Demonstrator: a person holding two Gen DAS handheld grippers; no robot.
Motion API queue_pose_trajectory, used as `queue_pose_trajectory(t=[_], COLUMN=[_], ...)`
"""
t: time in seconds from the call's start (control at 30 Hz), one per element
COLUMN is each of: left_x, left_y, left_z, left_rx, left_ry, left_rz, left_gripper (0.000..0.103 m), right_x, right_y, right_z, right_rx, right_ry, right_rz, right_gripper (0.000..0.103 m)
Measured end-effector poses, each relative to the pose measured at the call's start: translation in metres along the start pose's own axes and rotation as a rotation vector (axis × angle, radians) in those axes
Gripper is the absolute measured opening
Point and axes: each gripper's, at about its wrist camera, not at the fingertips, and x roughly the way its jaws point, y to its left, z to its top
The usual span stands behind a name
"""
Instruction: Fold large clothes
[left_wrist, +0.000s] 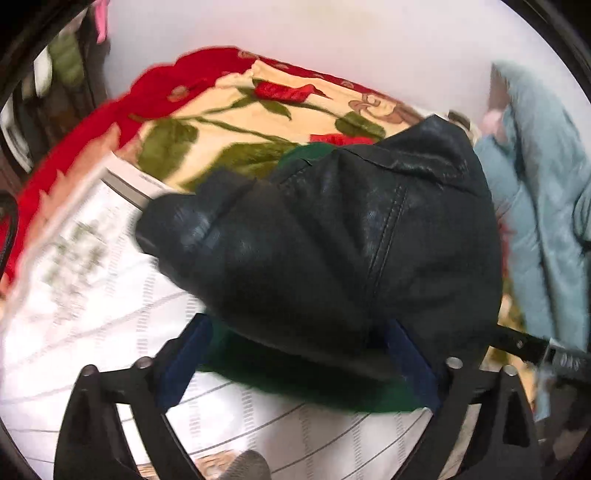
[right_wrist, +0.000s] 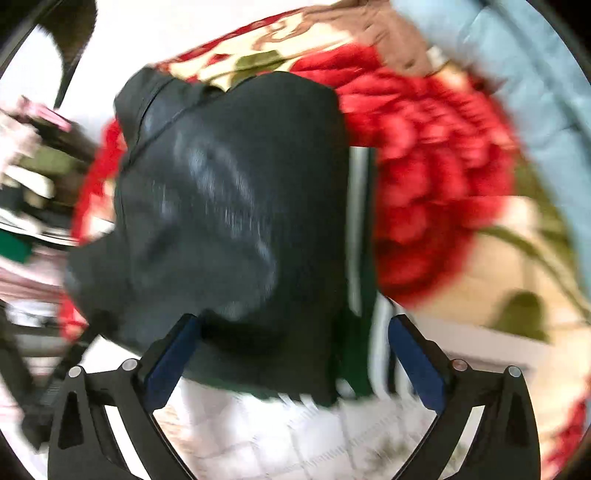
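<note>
A black leather jacket (left_wrist: 332, 236) with green lining lies bunched on the bed, filling the middle of the left wrist view. My left gripper (left_wrist: 299, 332) has its blue-padded fingers spread wide, with the jacket's near edge lying between them. In the right wrist view the same jacket (right_wrist: 229, 206) shows a green and white trim (right_wrist: 358, 236) on its right side. My right gripper (right_wrist: 291, 332) is also spread wide with the jacket's lower edge between its fingers. Neither gripper pinches the cloth. Both views are motion-blurred.
The bed has a white checked sheet (left_wrist: 110, 314) under the jacket and a cream blanket with red flowers (left_wrist: 236, 122) behind it. A light blue quilted garment (left_wrist: 543, 192) hangs at the right. Cluttered shelves (right_wrist: 33, 177) stand at the left.
</note>
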Motion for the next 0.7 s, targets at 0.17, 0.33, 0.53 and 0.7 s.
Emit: queue_pose_trajectory(t=[0.17,0.33,0.53,0.7], left_x=[-0.052,-0.125,-0.233,-0.332], left_y=[0.001,0.007,0.014,0.016], left_z=[-0.004,-0.008,-0.017,-0.032], left_rx=[0.096,0.151,0.199,0.237], left_ry=[-0.033,-0.068,-0.113,-0.182], left_rz=[0.092,0.114,0.091,0.061], left_gripper=[0.097,0.097,0.098,0.098], right_x=[-0.038,-0.114,-0.238,-0.332], right_y=[0.033,0.072,0.116,0.152], right_z=[-0.07,-0.124,-0.182,-0.234], right_rx=[-0.064,-0.023,0.033,0.03], right_ry=[-0.099,-0.193,-0.291,-0.368], right_rz=[-0.252,-0.342,-0.385,-0.415], right_gripper=[0.103,0.103,0.103,0.103])
